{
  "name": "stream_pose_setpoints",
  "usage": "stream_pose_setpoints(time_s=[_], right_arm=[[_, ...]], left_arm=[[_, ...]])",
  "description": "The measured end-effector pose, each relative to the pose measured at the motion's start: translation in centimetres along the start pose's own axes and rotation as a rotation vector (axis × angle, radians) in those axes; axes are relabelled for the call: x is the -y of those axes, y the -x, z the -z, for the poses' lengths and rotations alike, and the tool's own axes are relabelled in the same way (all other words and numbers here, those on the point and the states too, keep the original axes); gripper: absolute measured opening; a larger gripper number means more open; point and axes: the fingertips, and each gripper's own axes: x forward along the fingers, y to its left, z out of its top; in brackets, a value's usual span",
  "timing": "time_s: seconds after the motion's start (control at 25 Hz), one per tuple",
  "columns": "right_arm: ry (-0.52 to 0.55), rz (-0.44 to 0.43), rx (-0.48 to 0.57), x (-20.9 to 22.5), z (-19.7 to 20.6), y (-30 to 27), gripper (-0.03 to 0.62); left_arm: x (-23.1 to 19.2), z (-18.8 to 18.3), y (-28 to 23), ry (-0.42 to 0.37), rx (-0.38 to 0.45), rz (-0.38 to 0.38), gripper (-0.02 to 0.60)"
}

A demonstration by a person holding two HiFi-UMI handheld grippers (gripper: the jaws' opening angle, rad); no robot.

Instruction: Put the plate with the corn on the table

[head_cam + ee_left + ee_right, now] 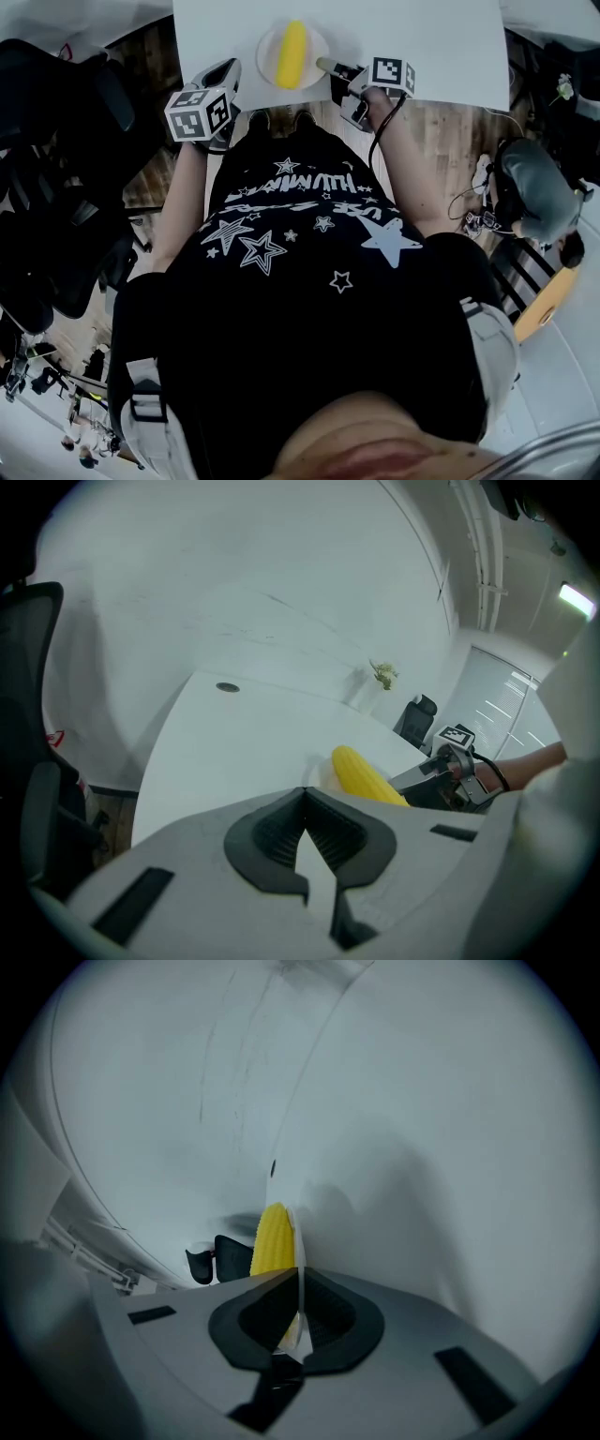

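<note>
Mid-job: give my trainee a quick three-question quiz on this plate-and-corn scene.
1. True or false: the right gripper is shut on the rim of the plate.
2. What does the left gripper hold?
3. The corn lies: A) on the plate B) in the left gripper C) in the right gripper.
Key: 1 true; 2 nothing, its jaws are shut and empty; 3 A.

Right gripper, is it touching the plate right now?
Touching. The right gripper view shows the right gripper with its jaws closed on the rim of the plate, seen edge-on between them, with the corn just beyond.
</note>
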Motion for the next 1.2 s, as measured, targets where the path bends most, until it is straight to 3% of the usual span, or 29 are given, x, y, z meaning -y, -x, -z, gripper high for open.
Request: stream_pose_setpoints(time_s=[0.2,0.6,0.88,1.2], right_arm=[[0.032,0.054,0.000,-0.2,-0.4,0.0,0.014],[0.176,0.273,-0.018,0.5,-0.6,-0.3,0.048],[0.178,0.310,0.004,0.6,-0.7,-0.5,0.057],[0.274,0.420,0.028,0.4,-1.1,-0.6,0.081]], left_arm=[[0.2,-0.3,0.1,-0.005,0.006,0.003,0.005],[0.5,-1.3,0.3,-0.041,0.031,0.017,0.005],[0.4,-1.6,0.5,-0.050,0.031,0.036,0.005],[0.4,-1.8,0.4,-0.056,0.036,0.057,0.005]])
